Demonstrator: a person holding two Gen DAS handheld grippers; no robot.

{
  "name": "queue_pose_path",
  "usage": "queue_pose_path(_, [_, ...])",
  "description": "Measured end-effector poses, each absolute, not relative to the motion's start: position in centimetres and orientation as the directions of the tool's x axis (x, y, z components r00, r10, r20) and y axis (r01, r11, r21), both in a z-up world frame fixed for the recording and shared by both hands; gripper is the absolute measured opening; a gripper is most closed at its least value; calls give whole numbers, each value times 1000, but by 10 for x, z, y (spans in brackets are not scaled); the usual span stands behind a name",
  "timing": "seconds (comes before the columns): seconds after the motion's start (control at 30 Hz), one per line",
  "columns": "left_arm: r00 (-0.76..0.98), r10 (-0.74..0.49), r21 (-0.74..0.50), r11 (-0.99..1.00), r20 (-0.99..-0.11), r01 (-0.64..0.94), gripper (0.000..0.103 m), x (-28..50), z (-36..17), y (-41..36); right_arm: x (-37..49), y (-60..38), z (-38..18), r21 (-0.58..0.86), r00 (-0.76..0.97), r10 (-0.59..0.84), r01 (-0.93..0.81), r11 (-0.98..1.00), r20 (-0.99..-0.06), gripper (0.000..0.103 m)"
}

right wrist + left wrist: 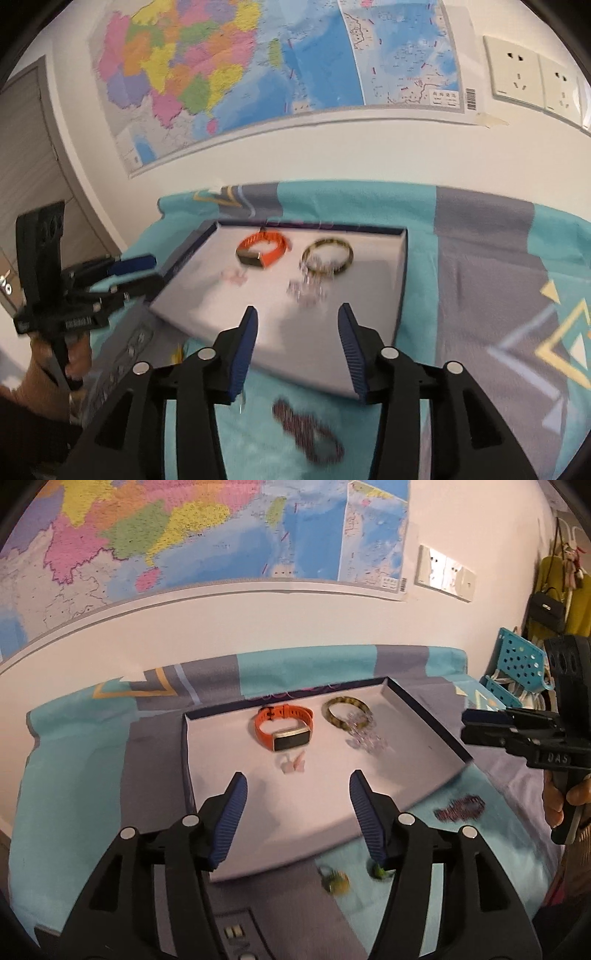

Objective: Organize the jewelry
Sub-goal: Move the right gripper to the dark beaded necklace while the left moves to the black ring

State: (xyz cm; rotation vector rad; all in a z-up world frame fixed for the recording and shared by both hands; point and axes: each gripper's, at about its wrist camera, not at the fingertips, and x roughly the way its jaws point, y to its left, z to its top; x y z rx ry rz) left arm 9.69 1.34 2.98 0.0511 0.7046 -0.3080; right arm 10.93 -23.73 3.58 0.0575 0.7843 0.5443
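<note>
A shallow white tray [207, 775] [384, 314] with a dark rim lies on the patterned cloth. Inside it sit an orange wristband [282, 727] [264, 249], a green-and-yellow bangle [345, 712] [328, 254], a clear bead bracelet [364, 736] [306, 290] and a small pale pink piece [291, 764] [232, 275]. My left gripper [297, 786] hovers open above the tray's near half, nothing between its blue pads. My right gripper [297, 317] is open and empty too, over the tray's near edge. A dark red beaded piece [460, 806] [306, 428] lies on the cloth outside the tray.
Two small green-yellow trinkets [334, 880] [378, 869] rest on the cloth in front of the tray. A grey strip with buttons [236, 934] lies at the near edge. A blue perforated rack [517, 672] stands at right. A wall map [184, 535] and sockets [535, 77] are behind.
</note>
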Motion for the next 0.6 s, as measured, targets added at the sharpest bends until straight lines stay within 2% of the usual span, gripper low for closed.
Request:
queue_pose_path(0.1, [717, -257, -40, 951, -648, 305, 58, 80, 24, 14, 91, -244, 22, 207, 572, 436, -422, 883, -695, 47])
queue_pose_path(0.27, [693, -255, -20, 944, -675, 328, 59, 57, 7, 12, 77, -255, -3, 219, 547, 399, -365, 905, -736, 48])
queue_pose_path(0.47, [652, -262, -30, 938, -712, 345, 59, 45, -13, 5, 64, -257, -16, 225, 537, 382, -335, 915, -752, 54])
queue_pose_path(0.6, [636, -269, -41, 936, -723, 349, 59, 43, -19, -1, 62, -256, -21, 218, 534, 369, -326, 920, -761, 54])
